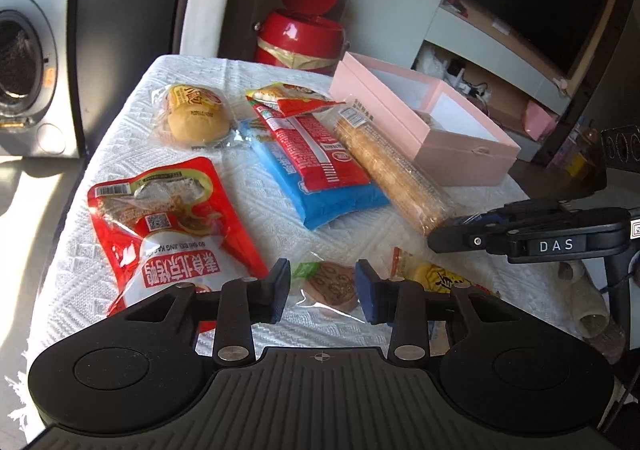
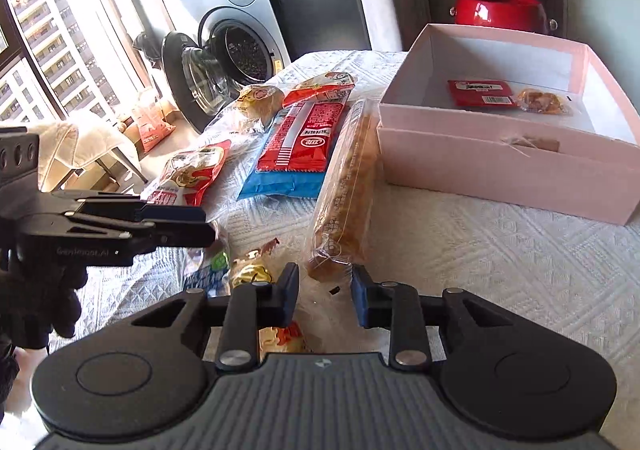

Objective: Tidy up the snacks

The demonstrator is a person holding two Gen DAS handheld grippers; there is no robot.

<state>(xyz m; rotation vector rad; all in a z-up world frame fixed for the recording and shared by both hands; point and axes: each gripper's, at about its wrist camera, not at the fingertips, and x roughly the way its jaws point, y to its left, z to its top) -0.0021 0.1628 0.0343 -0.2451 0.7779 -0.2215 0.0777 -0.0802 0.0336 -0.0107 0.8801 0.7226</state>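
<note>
Snacks lie on a white cloth-covered table [image 1: 248, 186]. My left gripper [image 1: 322, 290] is open, with a small clear-wrapped brown snack [image 1: 332, 284] between its fingers below. A big red pouch [image 1: 168, 226] lies to its left. My right gripper [image 2: 325, 294] is open and empty, just short of the near end of a long biscuit pack [image 2: 348, 186]. The pink box [image 2: 508, 166] holds a red packet [image 2: 480, 93] and a wrapped pastry [image 2: 540, 101]. A bun [image 1: 196, 118], a red-and-white pack [image 1: 316, 146] on a blue pack [image 1: 340, 198], and a yellow candy [image 2: 250, 274] also lie there.
A red bin [image 1: 300, 38] with its lid up stands behind the table. A washing machine [image 2: 236, 50] with an open door is at the left. The right gripper shows in the left wrist view [image 1: 440, 238], and the left gripper shows in the right wrist view [image 2: 204, 226].
</note>
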